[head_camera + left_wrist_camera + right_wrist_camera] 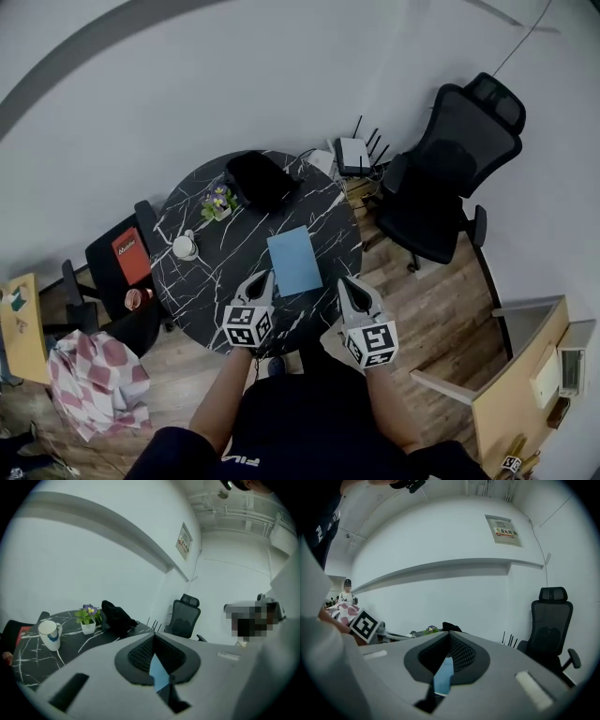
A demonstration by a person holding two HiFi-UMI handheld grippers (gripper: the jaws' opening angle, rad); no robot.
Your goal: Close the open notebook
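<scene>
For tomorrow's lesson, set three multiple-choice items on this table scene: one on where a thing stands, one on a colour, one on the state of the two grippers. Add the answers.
1. Where is the mug?
A on the black table, near the flower pot
B on a windowsill
C inside a drawer

2. What colour is the notebook cover?
A red
B green
C blue

3. How are the left gripper and right gripper?
A both shut and empty
B left clamps a cup
C right grips a pen

Answers: A, the mug stands on the marble top left of the notebook. C, a blue cover faces up. A, each gripper view shows the jaw tips together with nothing held.
</scene>
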